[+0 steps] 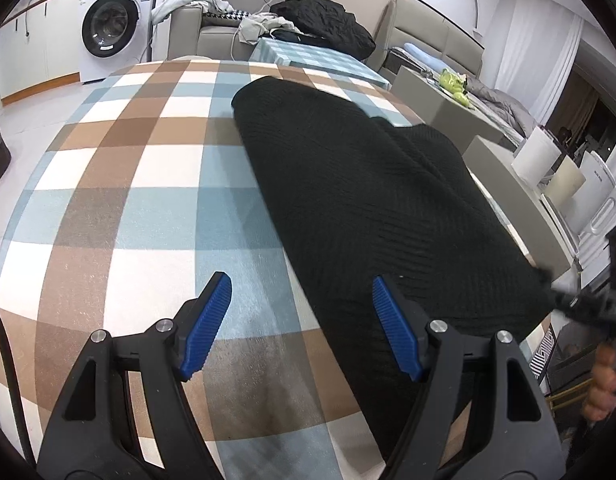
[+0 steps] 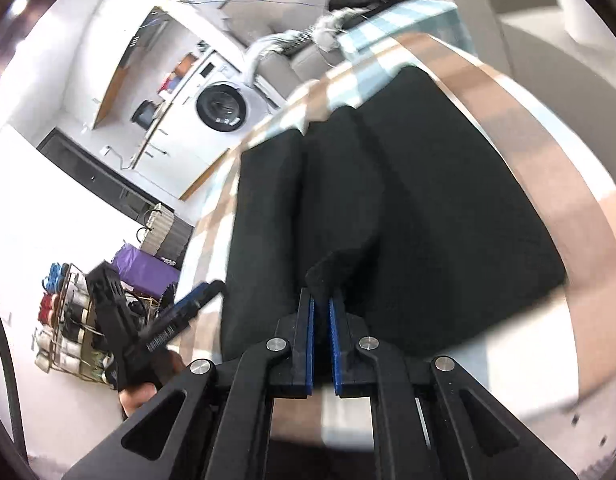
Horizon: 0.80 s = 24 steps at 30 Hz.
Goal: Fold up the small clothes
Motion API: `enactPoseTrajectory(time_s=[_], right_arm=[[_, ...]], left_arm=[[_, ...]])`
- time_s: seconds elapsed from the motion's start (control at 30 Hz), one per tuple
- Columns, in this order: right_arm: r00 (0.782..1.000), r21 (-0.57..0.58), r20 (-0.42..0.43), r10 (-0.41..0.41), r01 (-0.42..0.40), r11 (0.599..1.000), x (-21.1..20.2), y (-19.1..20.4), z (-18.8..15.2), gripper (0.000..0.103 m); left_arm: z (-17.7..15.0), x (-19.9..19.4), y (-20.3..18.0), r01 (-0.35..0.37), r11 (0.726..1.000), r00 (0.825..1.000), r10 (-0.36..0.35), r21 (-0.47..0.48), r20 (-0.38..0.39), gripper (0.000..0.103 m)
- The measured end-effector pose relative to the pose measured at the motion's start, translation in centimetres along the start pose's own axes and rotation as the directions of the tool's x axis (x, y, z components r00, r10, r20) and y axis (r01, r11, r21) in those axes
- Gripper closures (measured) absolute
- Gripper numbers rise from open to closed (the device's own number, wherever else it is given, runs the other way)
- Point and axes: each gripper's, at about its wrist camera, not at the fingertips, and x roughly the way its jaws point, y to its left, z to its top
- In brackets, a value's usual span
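Checked blue, brown and white tablecloth [image 1: 148,200] lies under your black ribbed knit garment [image 1: 368,208], spread along its right side. Your left gripper [image 1: 302,320] hovers released, blue pads wide apart, touching nothing. Your right gripper [image 2: 321,308] is clenched on a garment fold. Washing machine [image 1: 112,24] lettering is illegible.

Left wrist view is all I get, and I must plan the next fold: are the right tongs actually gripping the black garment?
Observer: Yes, the right tongs are shut on a pinched corner of the black garment.
Operator: Is that corner lifted?
Observer: It rises in a small peak above the checked tablecloth.
Operator: Are my left tongs visible there?
Observer: Yes, the left tongs sit beside the garment's edge.
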Motion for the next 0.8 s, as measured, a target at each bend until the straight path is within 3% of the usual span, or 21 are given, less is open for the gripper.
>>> enactPoseTrajectory(time_s=[0.07, 0.13, 0.33, 0.4, 0.47, 0.53, 0.63, 0.7, 0.8], right_arm=[[0.997, 0.020, -0.042, -0.058, 0.059, 0.998, 0.8, -1.6, -1.2, 0.097], [0.994, 0.036, -0.089, -0.062, 0.066, 0.997, 1.5, -2.5, -1.8, 0.097], [0.992, -0.083, -0.088, -0.086, 0.079, 0.993, 1.3, -1.2, -1.1, 0.092], [0.993, -0.100, -0.067, -0.096, 0.089, 0.991, 1.7, -1.0, 0.2, 0.077], [0.993, -0.069, -0.065, -0.097, 0.092, 0.993, 1.9, -1.6, 0.8, 0.071], [0.995, -0.025, -0.080, -0.064, 0.062, 0.998, 2.3, -2.3, 1.0, 0.071], [0.992, -0.015, -0.103, -0.079, 0.078, 0.997, 2.7, -3.1, 0.0, 0.072], [0.993, -0.025, -0.103, -0.066, 0.063, 0.998, 2.7, -3.1, -0.1, 0.088], [0.997, -0.063, -0.074, -0.028, 0.023, 0.998, 1.4, -2.7, -0.5, 0.094]], left_arm=[[-0.4, 0.1, -0.1, 0.009, 1.000, 1.000, -0.009, 0.002, -0.011, 0.032], [-0.6, 0.3, -0.2, 0.008, 1.000, 1.000, -0.008, 0.000, -0.017, 0.032], [-0.8, 0.4, -0.2, 0.006, 1.000, 1.000, -0.006, -0.011, -0.022, 0.032], [-0.8, 0.4, -0.2, 0.008, 1.000, 1.000, -0.009, -0.016, -0.026, 0.032], [-0.8, 0.4, -0.2, 0.006, 1.000, 1.000, -0.006, -0.014, -0.027, 0.032], [-0.8, 0.4, -0.3, 0.007, 1.000, 1.000, -0.008, -0.015, -0.031, 0.032], [-0.8, 0.5, -0.3, 0.010, 1.000, 0.999, -0.010, -0.018, -0.031, 0.032], [-0.8, 0.5, -0.3, 0.013, 1.000, 0.999, -0.014, -0.019, -0.032, 0.032], [-1.0, 0.5, -0.4, 0.018, 1.000, 0.999, -0.018, -0.016, -0.036, 0.032]])
